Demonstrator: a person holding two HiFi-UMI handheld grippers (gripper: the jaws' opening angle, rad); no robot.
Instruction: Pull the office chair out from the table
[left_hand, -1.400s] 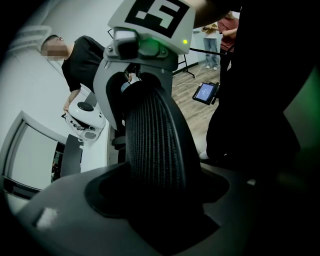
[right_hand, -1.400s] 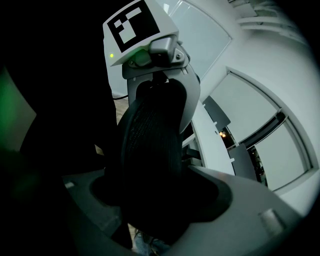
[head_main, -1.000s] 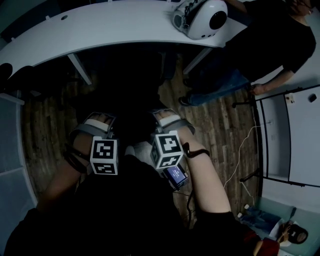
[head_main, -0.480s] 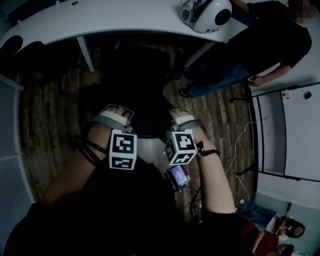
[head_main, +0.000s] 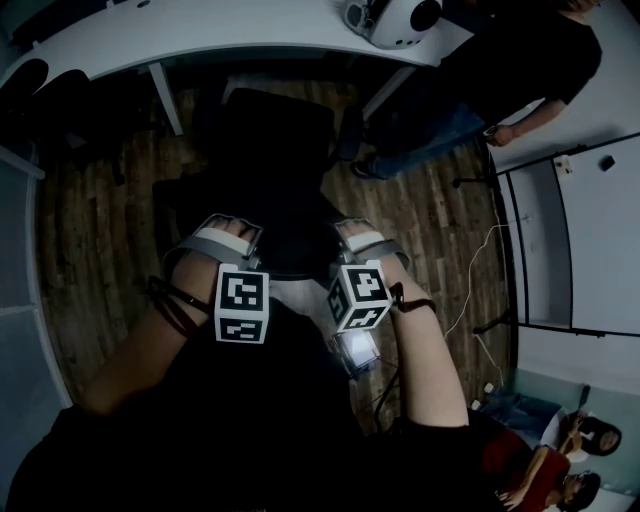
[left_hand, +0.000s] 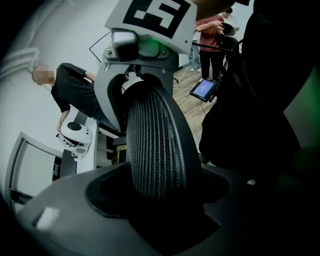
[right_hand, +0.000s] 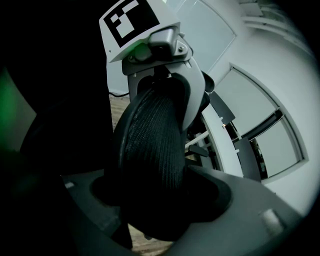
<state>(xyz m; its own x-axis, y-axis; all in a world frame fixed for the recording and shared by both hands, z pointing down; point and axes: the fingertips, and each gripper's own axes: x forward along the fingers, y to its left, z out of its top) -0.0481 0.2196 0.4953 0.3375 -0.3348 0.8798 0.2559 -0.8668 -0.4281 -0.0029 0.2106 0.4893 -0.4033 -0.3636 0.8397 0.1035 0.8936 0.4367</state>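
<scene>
**Desk:** What's in front of you, biggest things first?

**Me:** Wood plank floor (head_main: 90, 230) all round. The long white counter (head_main: 200, 40) curves across the far side. The black chair (head_main: 270, 150) stands on the floor just on the near side of the counter's edge. Its seat is out in the open and its back is towards me.

**Desk:** Anyone about?

**Me:** One person in dark clothes (head_main: 500, 80) at the far right, beside the end of the counter.

**Desk:** And your tools?

**Me:** Both are on the top edge of the chair back. The left tool (head_main: 232, 228) is on its left part and the right tool (head_main: 358, 236) on its right part, well apart from each other. In the left gripper view the back's black mesh (left_hand: 155, 145) fills the gap between the jaws, and they pinch it. The right gripper view shows the same: jaws wide, closed on the mesh edge.

**Desk:** Any small things?

**Me:** A rounded white device (head_main: 395, 18) sits on the counter at the far right. A small lit screen (head_main: 357, 348) is just on the near side of my right tool.
</scene>
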